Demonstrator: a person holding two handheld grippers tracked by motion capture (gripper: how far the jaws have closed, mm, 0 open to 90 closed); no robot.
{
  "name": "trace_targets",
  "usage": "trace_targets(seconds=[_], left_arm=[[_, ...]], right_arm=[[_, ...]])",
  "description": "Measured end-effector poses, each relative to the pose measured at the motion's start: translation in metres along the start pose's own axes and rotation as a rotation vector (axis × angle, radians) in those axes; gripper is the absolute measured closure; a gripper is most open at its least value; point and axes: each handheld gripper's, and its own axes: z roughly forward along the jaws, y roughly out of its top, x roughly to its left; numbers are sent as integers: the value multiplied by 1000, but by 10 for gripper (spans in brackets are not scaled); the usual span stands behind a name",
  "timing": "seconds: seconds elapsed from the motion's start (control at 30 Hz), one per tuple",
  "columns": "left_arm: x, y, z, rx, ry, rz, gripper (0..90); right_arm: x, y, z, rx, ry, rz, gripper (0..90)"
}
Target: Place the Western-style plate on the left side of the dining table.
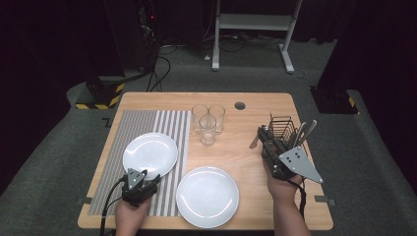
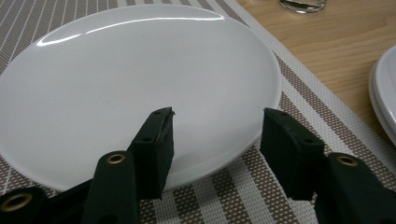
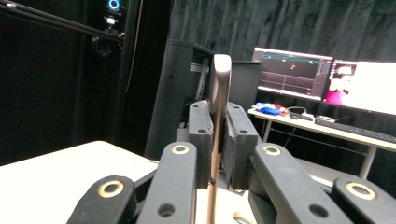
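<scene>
Two plates sat before us: the placemat plate [image 1: 150, 153] at ten o'clock, our left gripper [image 2: 217, 140] gaping at its near rim, touching nothing. At three o'clock, our right gripper [image 3: 217, 135] clamped a metal cutlery handle [image 3: 218, 88] upright.

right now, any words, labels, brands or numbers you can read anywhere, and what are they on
No text can be read.
Monitors behind the right gripper: lit windows and lines, too blurred to read.
Plate on the mat, second plate, glasses, cutlery basket: no print visible.
Piece of cutlery held in the right gripper's fingers: no mark visible.
Black and yellow stripes on the floor stand: a hazard pattern, no words.
</scene>
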Motion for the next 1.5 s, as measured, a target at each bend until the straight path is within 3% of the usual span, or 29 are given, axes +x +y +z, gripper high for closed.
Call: trace_targets(seconds=[0.37,0.6,0.87,1.1,1.27,1.5], left_arm=[[-1,-1,-1,-15,-1,5,425],[-3,-2,-2,-21,-3,35,407],[-1,-1,-2,-15,-15,16,404],[0,0,-2,-1,-37,-3,413],[-1,3,-2,6,-30,14,412],[-1,17,-6,-41,-57,12,407]], right_arm=[[22,-3,8,18,71,-14,832],[41,-6,11,33,125,-26,832],[58,-8,16,54,178,-20,832],[68,-8,24,81,188,-1,832],[74,-7,29,107,186,13,832],[83,1,32,115,166,4,832]])
